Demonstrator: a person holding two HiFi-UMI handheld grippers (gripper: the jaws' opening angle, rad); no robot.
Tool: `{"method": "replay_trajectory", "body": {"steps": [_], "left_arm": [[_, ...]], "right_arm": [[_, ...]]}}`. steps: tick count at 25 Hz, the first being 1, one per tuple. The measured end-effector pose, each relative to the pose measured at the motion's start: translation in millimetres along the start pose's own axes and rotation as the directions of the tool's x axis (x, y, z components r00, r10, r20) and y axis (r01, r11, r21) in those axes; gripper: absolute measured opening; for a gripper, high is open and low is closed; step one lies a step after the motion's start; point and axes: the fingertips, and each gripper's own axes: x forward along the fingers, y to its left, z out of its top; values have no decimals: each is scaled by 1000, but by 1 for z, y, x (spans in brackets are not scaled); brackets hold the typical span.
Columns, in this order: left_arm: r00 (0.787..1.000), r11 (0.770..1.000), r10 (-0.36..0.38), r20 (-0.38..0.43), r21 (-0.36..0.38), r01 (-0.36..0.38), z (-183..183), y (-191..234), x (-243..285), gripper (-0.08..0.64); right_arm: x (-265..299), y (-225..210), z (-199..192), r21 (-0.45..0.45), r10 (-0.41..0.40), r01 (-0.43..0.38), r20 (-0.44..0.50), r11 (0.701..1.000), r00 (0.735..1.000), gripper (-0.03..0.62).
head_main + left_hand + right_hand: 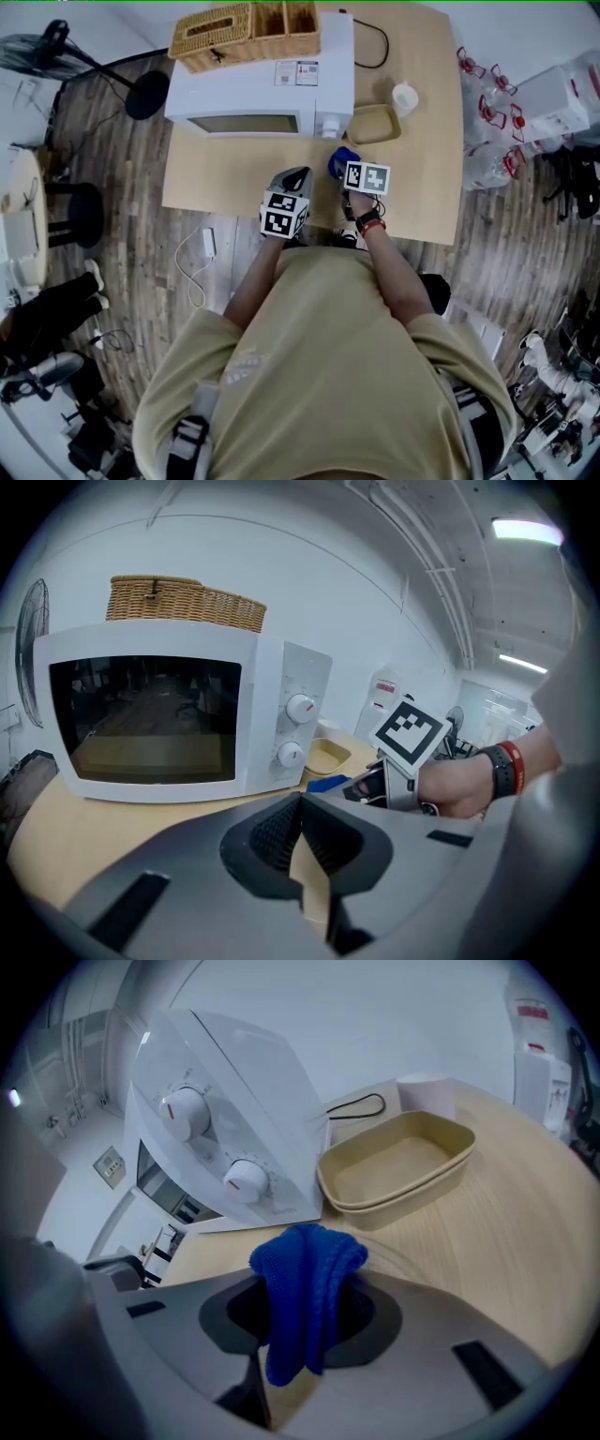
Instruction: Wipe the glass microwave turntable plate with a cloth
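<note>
The right gripper (300, 1321) is clamped on a blue cloth (309, 1279), whose fold hangs between the jaws at the lower centre of its view. Just past it, to the right, a faint clear rim lies flat on the table (534, 1241). That is likely the plate (405, 1260), though I can't trace its full edge. The left gripper (300, 832), its jaws together on nothing, faces the microwave (178, 714), so the right one looks nearer to the plate.

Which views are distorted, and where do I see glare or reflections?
Left gripper view: fisheye, dark corners, the microwave door mirrors a room, a ceiling lamp glares. Right gripper view: fisheye too, the microwave leans, the cloth is sharp. Head view: wide-angle, even light on the table.
</note>
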Motion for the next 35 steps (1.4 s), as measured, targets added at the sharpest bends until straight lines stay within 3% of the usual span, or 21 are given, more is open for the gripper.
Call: {"method": "replay_trajectory", "body": {"steps": [3, 6, 14, 25, 35], "left_arm": [[1000, 1000, 18, -2, -17, -18, -5, 10, -7, 18], [999, 999, 35, -3, -30, -35, -8, 20, -14, 18], [998, 997, 67, 0, -42, -67, -11, 43, -28, 18], [996, 995, 92, 5, -48, -92, -9, 60, -37, 18], [997, 996, 72, -4, -43, -72, -8, 53, -26, 18]], "right_arm": [[10, 24, -2, 24, 74, -74, -5, 997, 997, 129], [20, 45, -9, -7, 120, -121, -34, 993, 992, 129], [44, 85, -20, -86, 178, -185, -91, 979, 980, 130], [64, 93, -31, -148, 158, -181, -152, 972, 976, 130], [64, 90, -29, -162, 162, -191, -175, 968, 971, 129]]}}
